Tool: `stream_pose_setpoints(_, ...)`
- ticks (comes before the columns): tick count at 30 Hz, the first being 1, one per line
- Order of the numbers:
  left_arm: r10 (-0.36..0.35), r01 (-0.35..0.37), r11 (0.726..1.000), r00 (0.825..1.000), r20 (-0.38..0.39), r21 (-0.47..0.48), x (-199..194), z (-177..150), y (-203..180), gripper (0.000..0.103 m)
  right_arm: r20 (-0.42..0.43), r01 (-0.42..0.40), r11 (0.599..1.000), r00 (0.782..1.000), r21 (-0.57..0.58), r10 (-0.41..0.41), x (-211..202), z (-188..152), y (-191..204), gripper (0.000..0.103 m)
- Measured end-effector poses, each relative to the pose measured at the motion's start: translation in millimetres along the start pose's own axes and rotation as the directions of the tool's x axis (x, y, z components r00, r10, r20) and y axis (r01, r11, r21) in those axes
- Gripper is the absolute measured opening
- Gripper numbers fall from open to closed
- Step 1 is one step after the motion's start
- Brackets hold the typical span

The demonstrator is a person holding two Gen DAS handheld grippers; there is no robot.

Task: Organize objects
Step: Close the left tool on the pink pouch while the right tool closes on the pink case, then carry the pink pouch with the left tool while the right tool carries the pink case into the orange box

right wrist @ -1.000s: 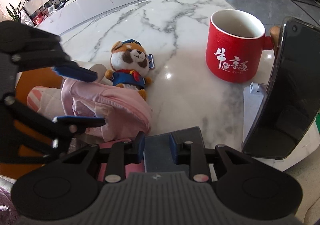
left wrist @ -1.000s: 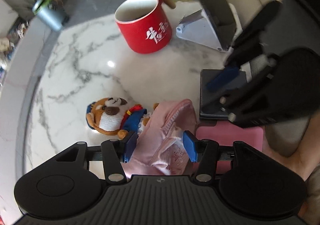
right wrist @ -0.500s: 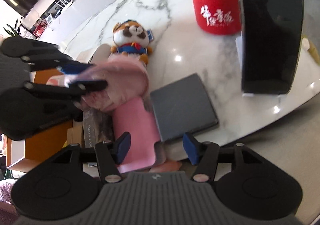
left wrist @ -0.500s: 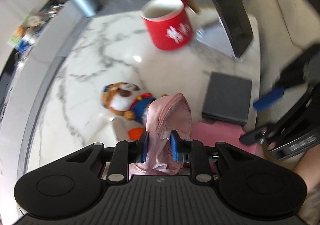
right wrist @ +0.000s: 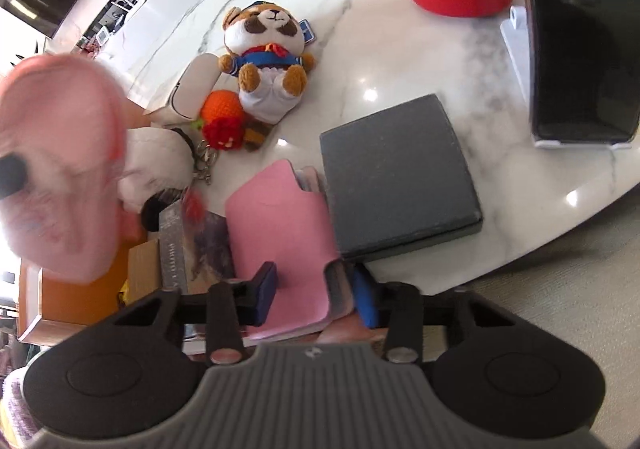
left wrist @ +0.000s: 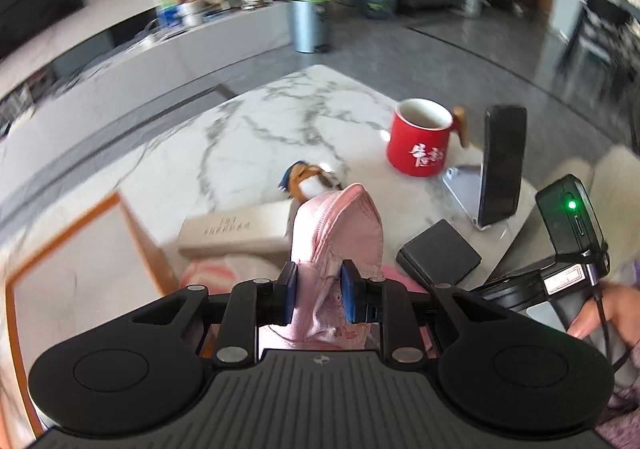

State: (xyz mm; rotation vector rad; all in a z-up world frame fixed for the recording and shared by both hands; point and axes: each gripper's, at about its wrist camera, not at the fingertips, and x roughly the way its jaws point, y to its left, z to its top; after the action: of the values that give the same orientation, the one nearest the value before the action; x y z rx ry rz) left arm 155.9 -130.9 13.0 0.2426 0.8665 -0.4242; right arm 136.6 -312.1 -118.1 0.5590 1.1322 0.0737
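Observation:
My left gripper (left wrist: 319, 291) is shut on a pink satin zip pouch (left wrist: 338, 233) and holds it lifted above the table edge; the pouch shows blurred at the left of the right wrist view (right wrist: 60, 169). My right gripper (right wrist: 316, 293) is open, its fingers on either side of a pink card sleeve (right wrist: 280, 229) that lies beside a dark grey flat box (right wrist: 396, 173). A plush dog (right wrist: 268, 49), an orange and red knitted charm (right wrist: 222, 121) and a white plush with a key ring (right wrist: 160, 157) lie on the marble table (right wrist: 360, 49).
A red mug (left wrist: 420, 141) and a black phone on a white stand (left wrist: 502, 165) stand at the table's far right. An orange-rimmed tray (left wrist: 68, 261), a beige long box (left wrist: 236, 229) and a book (right wrist: 188, 245) sit at the near left.
My left gripper closed on the pink pouch and lifted it up and left. My right gripper let go of the grey box, opened, and moved over the pink card sleeve.

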Motion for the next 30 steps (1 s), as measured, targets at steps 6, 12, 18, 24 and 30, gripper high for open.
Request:
stream_pose_setpoints(6, 0.04, -0.04, 0.995, 0.999, 0.001, -0.093, -8, -33, 2, 0.027, 0.078, -0.031, 0.997, 0.996, -0.076, 0.037, -27, -12, 18, 0.019)
stream_pose_setpoints(12, 0.049, -0.046, 0.987, 0.999, 0.019, -0.153, -9, -51, 8, 0.027, 0.121, -0.086, 0.985, 0.987, -0.147, 0.105, -35, -19, 40, 0.018)
stream_pose_setpoints(18, 0.022, -0.016, 0.983, 0.999, 0.028, -0.185, -12, -55, 18, 0.027, 0.146, -0.042, 0.976, 0.986, -0.216, 0.075, -23, -10, 65, 0.025)
stream_pose_setpoints(24, 0.004, 0.002, 0.979, 1.0, 0.028, -0.204, -10, -56, 21, 0.027, 0.129, -0.061, 0.967, 0.987, -0.247, 0.095, -8, 5, 74, 0.039)
stream_pose_setpoints(30, -0.008, 0.012, 0.972, 1.0, 0.02, -0.233, -8, -60, 27, 0.027, 0.119, -0.058, 0.977, 0.989, -0.207, 0.084, 2, 19, 72, 0.04)
